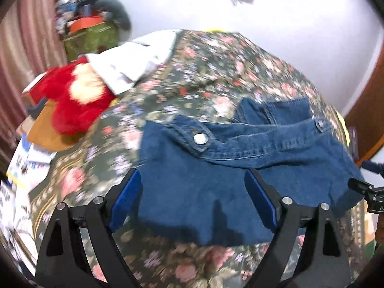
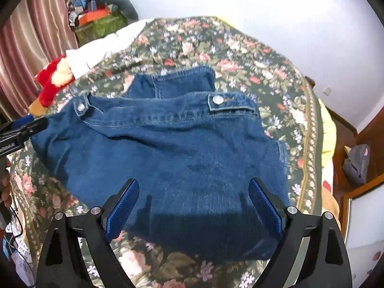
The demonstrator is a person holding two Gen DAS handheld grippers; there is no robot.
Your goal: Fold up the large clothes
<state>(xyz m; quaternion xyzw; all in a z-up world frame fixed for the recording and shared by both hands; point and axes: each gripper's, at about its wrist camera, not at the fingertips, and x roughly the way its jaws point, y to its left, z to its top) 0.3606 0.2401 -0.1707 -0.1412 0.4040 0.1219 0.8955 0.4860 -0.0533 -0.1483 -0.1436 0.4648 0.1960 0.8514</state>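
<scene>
A blue denim jacket (image 1: 235,168) lies folded into a compact block on the floral bedspread (image 1: 192,76). Its waistband with metal snap buttons faces away, and a folded part sticks out behind. My left gripper (image 1: 192,192) is open and empty, hovering over the jacket's near left part. My right gripper (image 2: 194,199) is open and empty over the near edge of the jacket (image 2: 168,144). The left gripper's tip shows at the left edge of the right wrist view (image 2: 26,127).
A red and cream plush toy (image 1: 76,100) and a white folded cloth (image 1: 134,60) lie at the bed's far left. A cluttered green box (image 1: 91,36) stands by the curtain. A wooden shelf with a grey bag (image 2: 357,165) is at the right.
</scene>
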